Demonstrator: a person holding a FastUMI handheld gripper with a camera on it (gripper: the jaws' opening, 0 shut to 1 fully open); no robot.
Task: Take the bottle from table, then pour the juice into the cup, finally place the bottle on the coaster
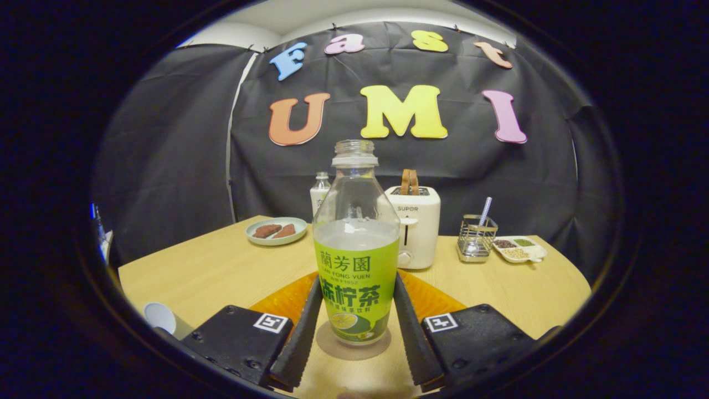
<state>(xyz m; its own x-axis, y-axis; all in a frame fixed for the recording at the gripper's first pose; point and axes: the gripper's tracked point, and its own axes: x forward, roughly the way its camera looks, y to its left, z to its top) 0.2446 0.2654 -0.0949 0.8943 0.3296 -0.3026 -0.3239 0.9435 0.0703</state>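
While the uncapped bottle [356,244] stands upright on the round coaster [354,344], the gripper [356,327] sits around its lower half, one finger on each side of the green label. Both fingers [302,332] lie right along the bottle's sides, but whether they press on it or merely flank it cannot be told, so the grip is uncertain. The bottle is clear, with pale liquid filling it to just above the label's top edge. The coaster lies on the light wooden table [221,271], with an orange mat [282,302] showing behind it on both sides of the bottle.

Just off the left finger block, at the near edge of the table, is a white cup [160,317], lying low and only partly seen. Beyond the bottle stands a cream toaster [416,230] with slices of toast [410,182] sticking out of its slots, and beside it a smaller capped bottle [319,194]. Farther left is a pale green plate [260,237] holding two brown pieces of food. To the right of the toaster are a wire holder [476,241] with a striped straw [485,210] in it, and next to it a divided dish [519,250] of grains.
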